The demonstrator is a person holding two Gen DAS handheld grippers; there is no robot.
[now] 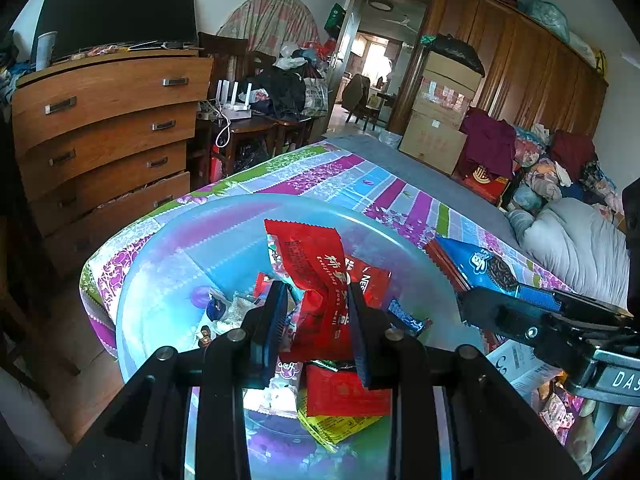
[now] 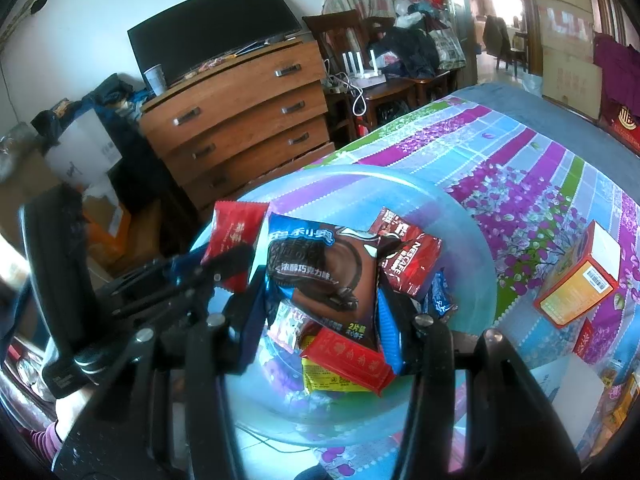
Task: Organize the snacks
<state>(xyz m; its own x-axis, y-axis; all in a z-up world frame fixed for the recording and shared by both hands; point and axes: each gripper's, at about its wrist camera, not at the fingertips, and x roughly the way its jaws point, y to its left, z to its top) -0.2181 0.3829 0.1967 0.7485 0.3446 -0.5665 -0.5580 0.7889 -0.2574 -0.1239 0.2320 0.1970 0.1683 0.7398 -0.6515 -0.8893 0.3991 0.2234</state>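
My left gripper (image 1: 317,294) is shut on a red snack packet (image 1: 308,256) that stands up between its pads, above a clear blue-tinted plastic bowl (image 1: 240,205). In the right wrist view that gripper (image 2: 234,258) and its red packet (image 2: 234,228) show at the left. My right gripper (image 2: 322,300) is shut on a blue-and-brown Oreo packet (image 2: 316,252) over the same bowl (image 2: 360,172). From the left wrist view the right gripper (image 1: 474,304) comes in from the right with the Oreo packet (image 1: 484,266). Several packets lie in the bowl, among them a red Nescafe packet (image 2: 412,268).
The bowl sits on a purple-and-blue flowered tablecloth (image 2: 520,184). An orange-and-white box (image 2: 576,280) lies to the bowl's right, with more boxes at the right edge. A wooden chest of drawers (image 1: 108,128) stands beyond the table's left edge. A bed (image 1: 576,248) lies far right.
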